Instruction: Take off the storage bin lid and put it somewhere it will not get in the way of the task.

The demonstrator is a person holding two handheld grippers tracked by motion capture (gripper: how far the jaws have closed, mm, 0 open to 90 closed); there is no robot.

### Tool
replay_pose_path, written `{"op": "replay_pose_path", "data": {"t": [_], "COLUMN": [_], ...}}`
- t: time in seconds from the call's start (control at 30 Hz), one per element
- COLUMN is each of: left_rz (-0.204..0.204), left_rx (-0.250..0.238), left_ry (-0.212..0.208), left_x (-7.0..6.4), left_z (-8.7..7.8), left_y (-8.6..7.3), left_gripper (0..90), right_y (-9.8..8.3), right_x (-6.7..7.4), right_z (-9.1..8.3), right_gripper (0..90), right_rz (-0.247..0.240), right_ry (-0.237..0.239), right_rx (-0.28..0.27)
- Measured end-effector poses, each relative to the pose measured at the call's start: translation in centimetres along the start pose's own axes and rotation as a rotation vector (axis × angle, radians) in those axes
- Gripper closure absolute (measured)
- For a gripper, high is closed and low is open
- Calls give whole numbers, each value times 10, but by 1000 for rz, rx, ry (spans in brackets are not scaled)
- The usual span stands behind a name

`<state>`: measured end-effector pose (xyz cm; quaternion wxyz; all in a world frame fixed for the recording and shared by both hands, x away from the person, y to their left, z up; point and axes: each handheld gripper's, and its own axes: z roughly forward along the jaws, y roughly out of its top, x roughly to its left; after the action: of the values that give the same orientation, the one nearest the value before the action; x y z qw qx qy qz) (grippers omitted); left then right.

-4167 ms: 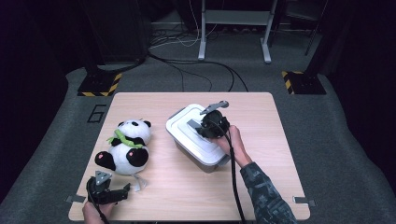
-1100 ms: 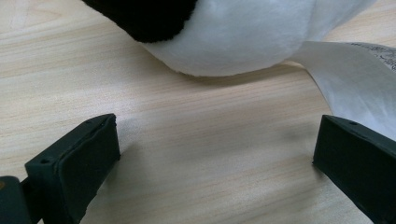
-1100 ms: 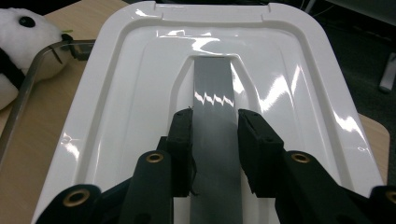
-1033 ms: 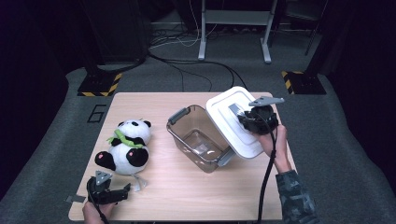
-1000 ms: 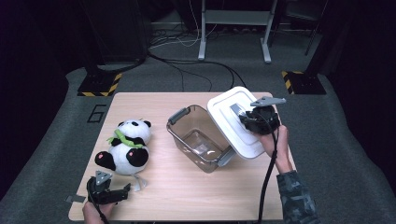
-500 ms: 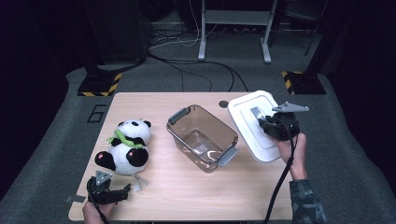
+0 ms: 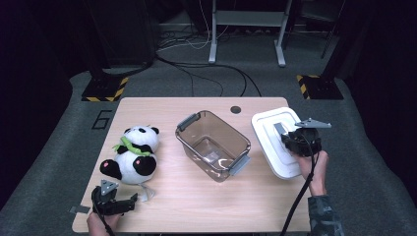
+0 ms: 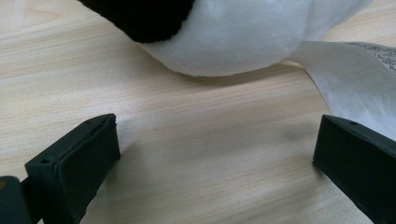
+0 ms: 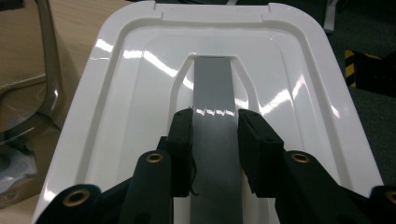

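Observation:
My right gripper (image 7: 287,139) (image 9: 214,125) is shut on the grey handle (image 9: 212,88) of the white lid (image 7: 273,135) (image 9: 121,88), holding it at the table's right edge, partly past it. The clear brown bin (image 7: 213,145) stands uncovered in the middle of the table, a small clear packet inside. A panda plush (image 7: 132,153) lies on the left. My left gripper (image 7: 129,202) (image 8: 215,149) rests open on the wood at the front left, just below the panda's white belly (image 8: 233,37), with only bare table between its jaws.
A white fabric tag (image 8: 355,84) trails from the panda near my left gripper's right jaw. A round cable hole (image 7: 236,109) sits at the table's back edge. Grey carpet, cables and yellow-black striped stand feet (image 7: 103,91) surround the table.
My right gripper has carried the lid off the bin, to the right and down to the table's right edge. The left gripper and panda have stayed put.

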<state>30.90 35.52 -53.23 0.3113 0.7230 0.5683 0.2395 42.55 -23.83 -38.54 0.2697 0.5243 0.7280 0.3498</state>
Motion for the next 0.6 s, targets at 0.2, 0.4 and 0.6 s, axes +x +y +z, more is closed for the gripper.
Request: {"op": "replay_pose_path", "data": {"t": [0.2,0.4,0.6], "left_rz": [0,0,-2], "left_rx": [0,0,-2], "left_ry": [0,0,0], "left_x": [0,0,0], "left_z": [0,0,0], "left_y": [0,0,0], "left_gripper": [0,0,0], "right_y": [-11,-22,-33], "right_x": [-4,-7,-9], "right_z": [9,22,34], "right_gripper": [665,665,665], "right_rz": [34,67,99], "right_ry": [-20,-30,-32], "right_rx": [18,42,63]}}
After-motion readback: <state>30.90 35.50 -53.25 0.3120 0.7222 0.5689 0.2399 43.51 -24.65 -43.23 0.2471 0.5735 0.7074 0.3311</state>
